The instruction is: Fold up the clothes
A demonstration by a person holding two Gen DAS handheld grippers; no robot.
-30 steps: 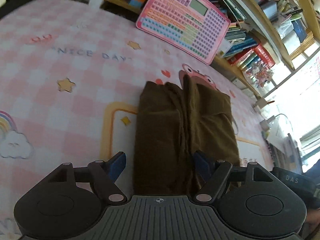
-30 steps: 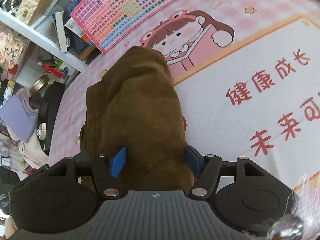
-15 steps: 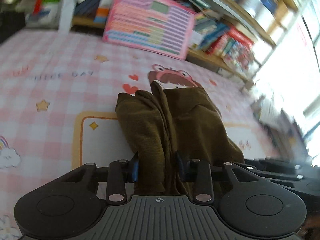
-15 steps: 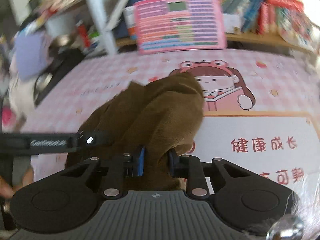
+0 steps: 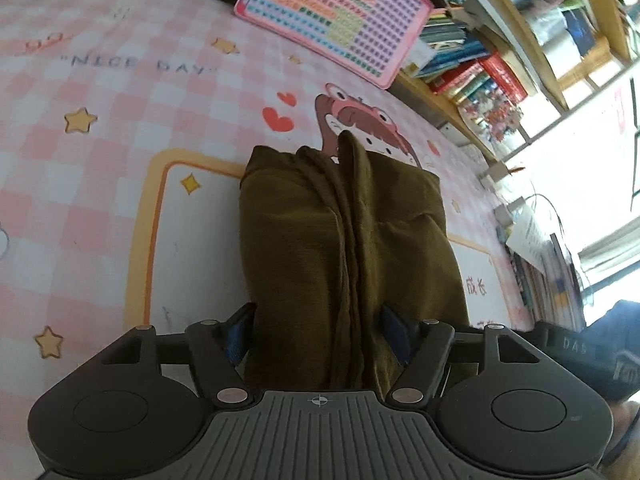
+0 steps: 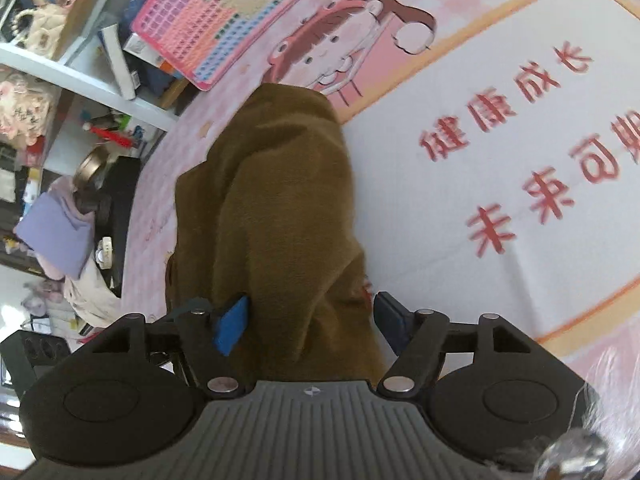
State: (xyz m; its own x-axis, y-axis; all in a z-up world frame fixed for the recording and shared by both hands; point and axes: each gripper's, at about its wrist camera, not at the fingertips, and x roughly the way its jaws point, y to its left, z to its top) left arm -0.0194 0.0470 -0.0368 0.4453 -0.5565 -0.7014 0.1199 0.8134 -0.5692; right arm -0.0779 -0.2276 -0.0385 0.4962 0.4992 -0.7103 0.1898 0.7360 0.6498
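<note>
a pink checked mat [image 5: 120,128] with stars, hearts, a cartoon girl and red lettering covers the whole surface in both wrist views. along its far edge runs a set of shelves [image 5: 500,52] crammed with books, and a pink toy keyboard [image 5: 336,16] leans at that edge, its lower side touching the mat. off the mat's edge in the right wrist view lies a lilac cloth [image 6: 56,232] among clutter.

the folded brown garment [image 5: 340,248] lies near the middle of the mat, partly over the orange-framed white panel and just short of the cartoon girl's head. it is a thick, narrow bundle with several layered edges running along its length, and its near end reaches in between the fingers of both claws.

the left gripper [image 5: 318,338] is released and spreading wider; its blue pads stand on either side of the garment's near end, not pinching it. the right gripper [image 6: 310,320] is likewise released and spreading, the garment between its fingers, a gap showing at the right pad [image 6: 390,320].
</note>
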